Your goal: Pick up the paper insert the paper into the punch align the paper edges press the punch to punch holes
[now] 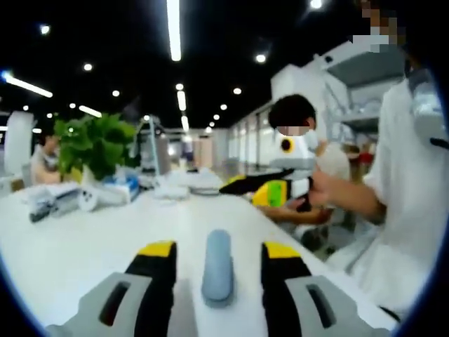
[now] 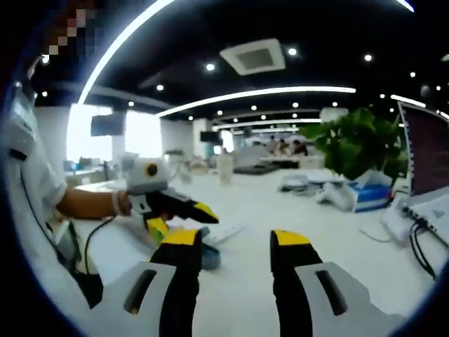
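**deskjockey:** White table (image 1: pixel 84 246) all the way across, and in the left gripper view the left gripper (image 1: pixel 219 247) has its yellow-tipped jaws spread apart with nothing clamped. A blue-grey punch (image 1: pixel 218 267) lies on the tabletop right between them, long side pointing away from the camera. Can't tell if either jaw actually touches it.

**papercut99:** Where's the other tool?

**deskjockey:** In the right gripper view the right gripper (image 2: pixel 238 242) is also apart and empty, hanging over bare table. The left gripper (image 2: pixel 175 207) comes in from the left there, held by a person in a white shirt (image 2: pixel 31 175), with a bit of blue just beside the near jaw. That's probably the punch, but it's mostly hidden.

**papercut99:** And the paper?

**deskjockey:** There's a flat white sheet (image 2: pixel 223 232) on the table just past the left tool's tips. Looks like the paper, though it's blurry.

**papercut99:** Anything else around?

**deskjockey:** A leafy green plant (image 1: pixel 98 144) further back, and a laptop (image 2: pixel 428 165) at the right edge with cables (image 2: pixel 417 246) trailing near it.
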The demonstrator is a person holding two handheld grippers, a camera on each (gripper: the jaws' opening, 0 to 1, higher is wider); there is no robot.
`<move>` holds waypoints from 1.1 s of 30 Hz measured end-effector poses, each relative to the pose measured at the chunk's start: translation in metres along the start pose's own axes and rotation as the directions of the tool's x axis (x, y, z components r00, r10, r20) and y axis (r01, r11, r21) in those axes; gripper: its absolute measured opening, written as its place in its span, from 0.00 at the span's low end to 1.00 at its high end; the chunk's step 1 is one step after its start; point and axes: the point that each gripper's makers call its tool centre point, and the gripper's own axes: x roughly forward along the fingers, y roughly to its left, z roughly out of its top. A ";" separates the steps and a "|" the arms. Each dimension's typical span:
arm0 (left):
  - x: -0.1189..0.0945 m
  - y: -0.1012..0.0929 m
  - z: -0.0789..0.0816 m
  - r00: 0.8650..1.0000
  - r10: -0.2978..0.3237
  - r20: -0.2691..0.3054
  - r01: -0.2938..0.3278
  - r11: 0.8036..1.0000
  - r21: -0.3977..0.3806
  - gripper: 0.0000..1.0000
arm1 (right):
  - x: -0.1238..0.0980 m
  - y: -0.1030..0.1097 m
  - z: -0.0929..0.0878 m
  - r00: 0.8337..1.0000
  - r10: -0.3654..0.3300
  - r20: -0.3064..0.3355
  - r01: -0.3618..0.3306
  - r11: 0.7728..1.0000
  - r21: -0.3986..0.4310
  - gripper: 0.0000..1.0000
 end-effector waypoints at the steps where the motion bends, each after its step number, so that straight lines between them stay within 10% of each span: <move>1: -0.002 -0.001 0.001 1.000 0.003 -0.004 -0.003 1.000 0.004 0.49 | 0.001 0.002 -0.003 1.000 0.022 -0.012 -0.022 1.000 0.003 0.42; 21: -0.124 -0.022 -0.041 0.974 0.209 -0.089 -0.217 0.972 -0.094 0.50 | 0.023 0.033 -0.028 0.935 0.330 -0.126 -0.345 0.929 -0.130 0.46; 33: -0.126 -0.017 -0.056 0.957 0.240 -0.164 -0.252 0.966 -0.052 0.48 | 0.032 0.030 -0.039 0.901 0.397 -0.173 -0.423 0.892 -0.158 0.49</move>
